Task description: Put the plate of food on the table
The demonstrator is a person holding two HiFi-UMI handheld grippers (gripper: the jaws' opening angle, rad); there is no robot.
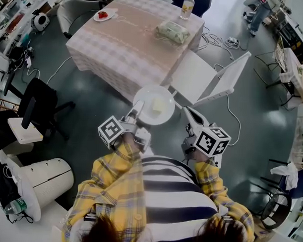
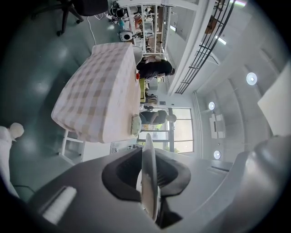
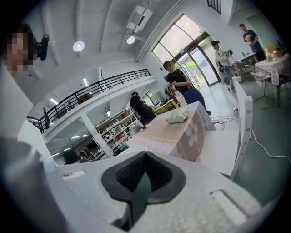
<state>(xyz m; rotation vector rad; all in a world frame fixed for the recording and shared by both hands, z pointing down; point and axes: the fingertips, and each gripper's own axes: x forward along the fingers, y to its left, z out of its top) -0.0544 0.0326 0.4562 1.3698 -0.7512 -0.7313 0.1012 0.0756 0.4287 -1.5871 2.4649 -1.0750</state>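
- Plate [image 1: 145, 99]: round, white, flat, w/ one pale yellow bit of food [image 1: 158, 105] in the middle. It's up in the air, sticking out in front of the left claw [image 1: 139, 108], not on the table [image 1: 119, 52].
- Left claw: nearly shut, pinching the plate's near-left rim. In the left gripper view the plate [image 2: 148, 168] stands edge-on btwn the dark pads [image 2: 120, 175], & both press on it.
- Right claw [image 1: 186, 112]: shut, w/ nothing in it. In the right gripper view its dark pads [image 3: 125, 175] meet at the tip. It sits just beside the plate's right side.
- Table: has a pink-&-white check cloth. It's ahead of both claws, well apart from them.
- On the table, far from the claws: a small plate [image 1: 111, 12] w/ red food, a green packet [image 1: 172, 30] & a bottle [image 1: 187, 6].
- White chair [image 1: 192, 77]: ahead of the right claw, btwn it & the table.
- Hard to tell: what kind of food the yellow bit is; what the red food is (too small); if the right claw touches the plate's rim.
- Left gripper view shows only the plate's thin edge, so the food is hidden there.
- The hands are hidden behind the marker cubes & the yellow check sleeves [image 1: 117, 166].
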